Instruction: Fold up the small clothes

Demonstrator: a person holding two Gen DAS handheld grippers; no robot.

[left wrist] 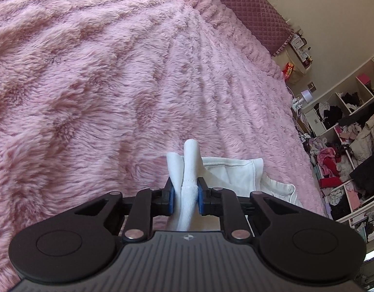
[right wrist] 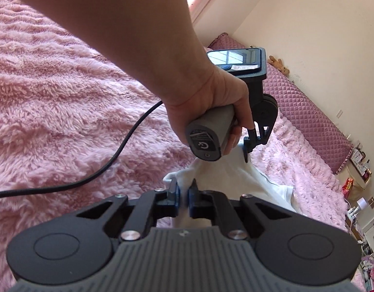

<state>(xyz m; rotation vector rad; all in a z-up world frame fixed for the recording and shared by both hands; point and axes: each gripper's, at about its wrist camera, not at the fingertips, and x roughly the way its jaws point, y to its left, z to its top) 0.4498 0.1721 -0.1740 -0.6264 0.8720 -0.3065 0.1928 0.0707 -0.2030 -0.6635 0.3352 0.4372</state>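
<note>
A small white garment [left wrist: 233, 174] lies on the pink fluffy blanket [left wrist: 101, 85]. My left gripper [left wrist: 186, 198] is shut on a bunched fold of the white garment, which sticks up between the blue pads. In the right wrist view my right gripper [right wrist: 184, 196] is shut on an edge of the same white garment [right wrist: 223, 177], low over the blanket [right wrist: 65, 97]. The person's left hand [right wrist: 211, 97] holds the left gripper's handle just beyond, over the cloth.
A black cable [right wrist: 101, 170] runs across the blanket at left. A quilted mauve headboard cushion [right wrist: 308, 112] lines the wall. Open shelves full of clothes [left wrist: 345, 146] stand past the bed's right edge.
</note>
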